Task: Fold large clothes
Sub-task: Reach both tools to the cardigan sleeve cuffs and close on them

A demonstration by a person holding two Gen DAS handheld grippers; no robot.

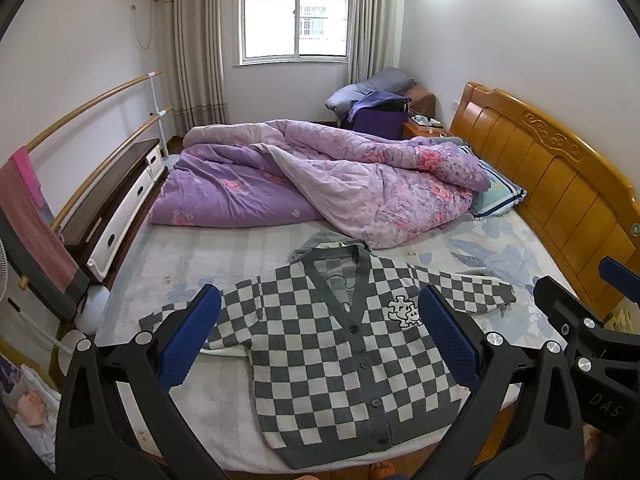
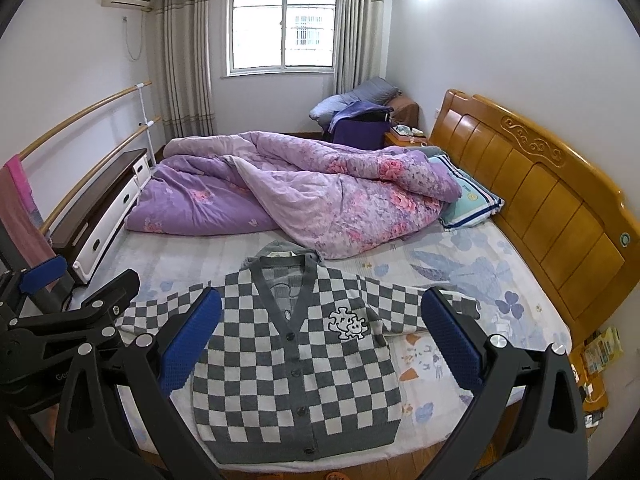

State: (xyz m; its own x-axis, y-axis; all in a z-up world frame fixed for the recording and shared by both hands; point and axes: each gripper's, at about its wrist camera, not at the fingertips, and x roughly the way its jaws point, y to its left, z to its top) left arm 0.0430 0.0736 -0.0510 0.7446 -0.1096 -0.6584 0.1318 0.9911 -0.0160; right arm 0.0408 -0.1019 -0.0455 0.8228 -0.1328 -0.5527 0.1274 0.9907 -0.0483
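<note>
A grey-and-white checked cardigan (image 1: 340, 356) (image 2: 296, 372) lies flat and buttoned on the near part of the bed, sleeves spread out to both sides, a white puzzle patch on its chest. My left gripper (image 1: 320, 332) hovers above it, open, with nothing between its blue pads. My right gripper (image 2: 322, 336) is also open and empty, held above the cardigan. The right gripper's body shows at the right edge of the left wrist view, and the left gripper's body at the left edge of the right wrist view.
A crumpled purple floral quilt (image 1: 320, 176) (image 2: 296, 196) fills the far half of the bed (image 1: 192, 256), touching the cardigan's collar. A pillow (image 1: 496, 192) leans by the wooden headboard (image 1: 560, 184). A cabinet (image 1: 120, 200) and rails run along the left wall.
</note>
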